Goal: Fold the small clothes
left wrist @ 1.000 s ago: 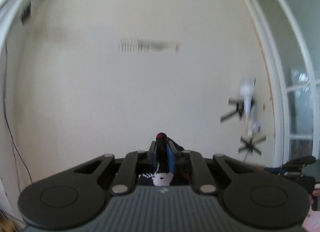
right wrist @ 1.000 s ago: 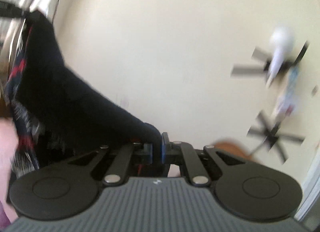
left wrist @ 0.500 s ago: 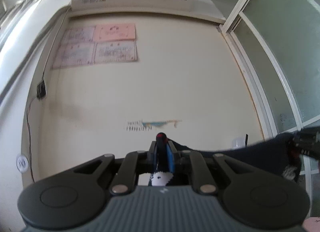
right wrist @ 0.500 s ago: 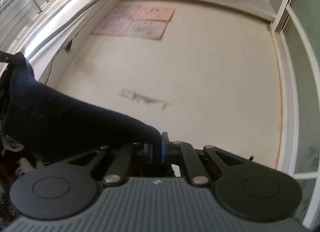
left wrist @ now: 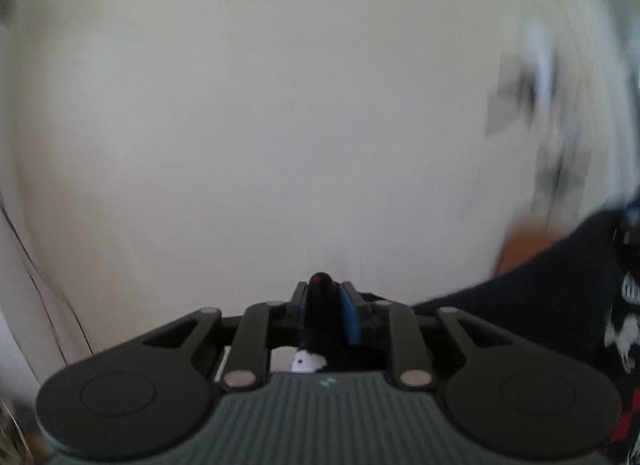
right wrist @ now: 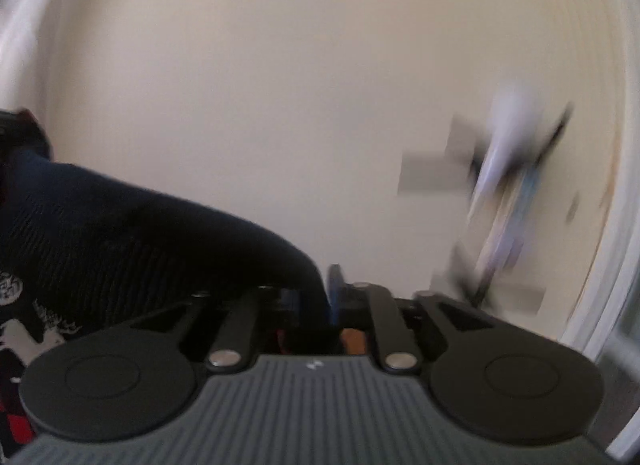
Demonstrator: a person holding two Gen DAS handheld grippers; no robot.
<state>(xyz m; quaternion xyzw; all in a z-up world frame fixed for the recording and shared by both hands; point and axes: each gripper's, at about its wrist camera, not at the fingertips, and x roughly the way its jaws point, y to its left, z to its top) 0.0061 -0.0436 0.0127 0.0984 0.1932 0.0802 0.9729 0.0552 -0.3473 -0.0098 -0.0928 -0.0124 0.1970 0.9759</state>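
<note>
**Garment held up between both grippers**

Garment point(right wrist: 132, 241) is dark navy knit with white and red patterning, and it is lifted off any surface, stretched between the two grippers in front of a cream wall point(left wrist: 248, 137). The left gripper point(left wrist: 327, 305) is clamped on one corner of the cloth: a dark fold with a red tip stands pinched between its fingers, a blue pad point(left wrist: 351, 321) pressing on the right side of the fold, and a bit of white pattern shows just below the pinch. From there, in the left wrist view, the cloth runs off to the right edge, where white and red marks show on it.

The right gripper point(right wrist: 326, 297) is likewise closed on the cloth. In its view the fabric comes in from the left edge as a broad ribbed band, narrows, and ends squeezed between the fingers, against a blue pad point(right wrist: 335, 289). White and red patterning hangs at the lower left of that view.

Both views are smeared by motion. On the wall to the right is a blurred white and dark object point(right wrist: 504, 185); what it is cannot be told. A thin dark cable point(left wrist: 44, 281) runs down the wall at the left of the left wrist view
</note>
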